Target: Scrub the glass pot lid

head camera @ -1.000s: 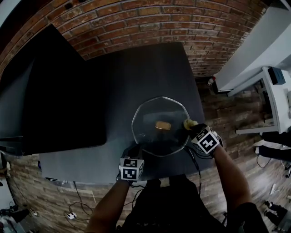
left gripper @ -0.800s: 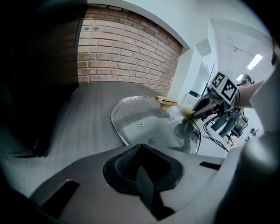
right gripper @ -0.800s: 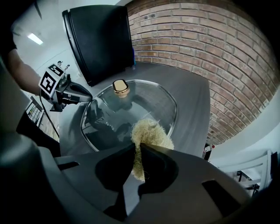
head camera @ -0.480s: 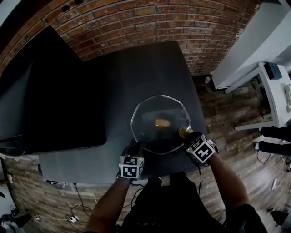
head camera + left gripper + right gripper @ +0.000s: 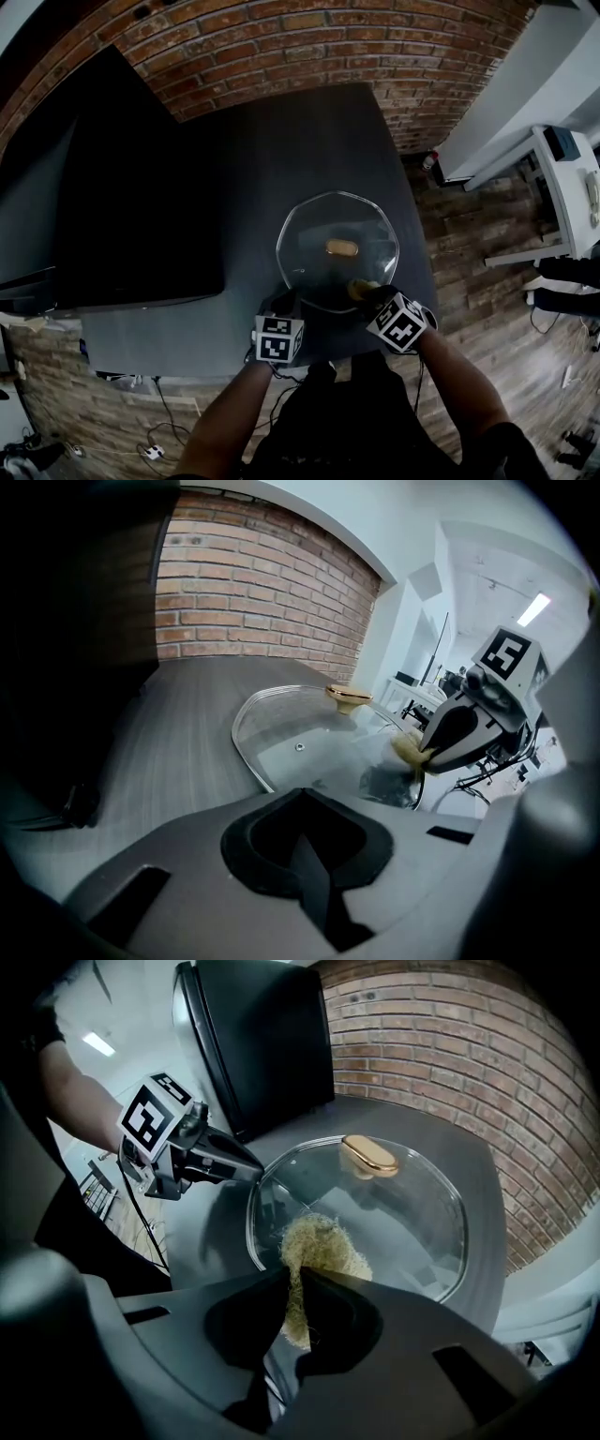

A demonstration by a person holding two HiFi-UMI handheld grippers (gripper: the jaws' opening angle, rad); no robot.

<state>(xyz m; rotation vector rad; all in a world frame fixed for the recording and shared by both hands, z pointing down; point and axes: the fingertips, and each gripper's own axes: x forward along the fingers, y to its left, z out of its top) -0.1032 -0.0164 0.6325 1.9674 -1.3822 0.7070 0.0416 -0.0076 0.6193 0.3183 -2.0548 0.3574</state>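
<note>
A glass pot lid (image 5: pixel 319 220) with a gold knob (image 5: pixel 341 248) lies flat on the dark table (image 5: pixel 272 150). My left gripper (image 5: pixel 287 302) is shut on the lid's near left rim; the right gripper view shows its tips (image 5: pixel 246 1174) meeting that rim. My right gripper (image 5: pixel 367 292) is shut on a yellowish fibrous scrubber (image 5: pixel 319 1246). The scrubber presses on the glass (image 5: pixel 412 1213) just inside the near rim, in front of the knob (image 5: pixel 368 1155). In the left gripper view the scrubber (image 5: pixel 408 750) touches the lid (image 5: pixel 291 733) at the right.
A large black panel (image 5: pixel 122 206) covers the table's left part. A brick wall (image 5: pixel 309 47) runs behind the table. The table's near edge lies just under both grippers. A white desk (image 5: pixel 562 178) stands off to the right, and cables (image 5: pixel 159 422) lie on the wooden floor.
My right gripper has carried the scrubber from the lid's right rim leftward along the near part of the glass. The left gripper has stayed on the rim.
</note>
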